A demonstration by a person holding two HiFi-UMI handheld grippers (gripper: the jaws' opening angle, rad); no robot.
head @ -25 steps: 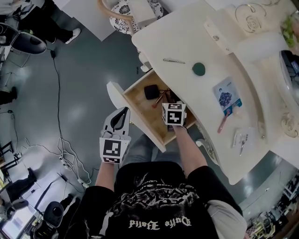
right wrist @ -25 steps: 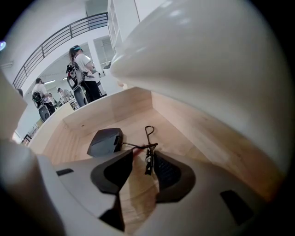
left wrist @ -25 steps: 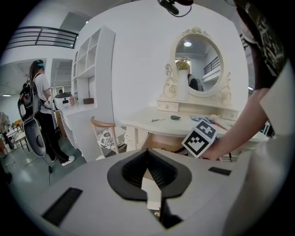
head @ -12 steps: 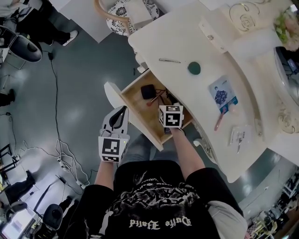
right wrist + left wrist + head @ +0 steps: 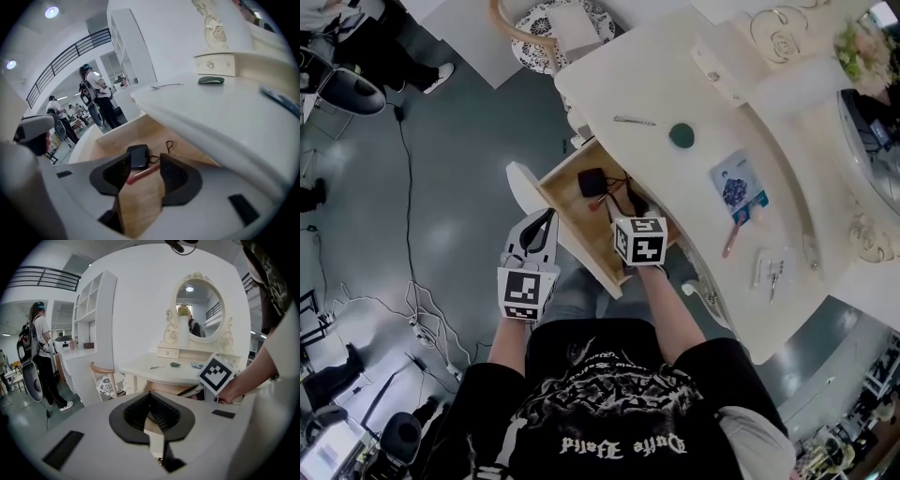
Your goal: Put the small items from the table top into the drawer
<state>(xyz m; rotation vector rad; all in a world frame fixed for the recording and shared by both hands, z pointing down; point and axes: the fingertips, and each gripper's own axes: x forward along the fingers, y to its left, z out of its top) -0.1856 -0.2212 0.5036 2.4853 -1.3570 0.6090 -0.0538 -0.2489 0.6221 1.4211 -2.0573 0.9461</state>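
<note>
Fingers [image 5: 177, 174] of the right gripper [image 5: 145, 165] are standing wide apart, having just been opening, and are gripping nothing. They are hovering at the white dressing table [image 5: 675, 84], over its open wooden drawer [image 5: 577, 214], where a black pouch [image 5: 592, 181] and red pen [image 5: 143, 173] are lying. Left gripper [image 5: 150, 411] is idling, clenched and empty. Among the items waiting on the tabletop, a pink-handled stick [image 5: 733, 234] is lying nearest, to the right of the right gripper, with its long axis pointing toward the table's front edge.
</note>
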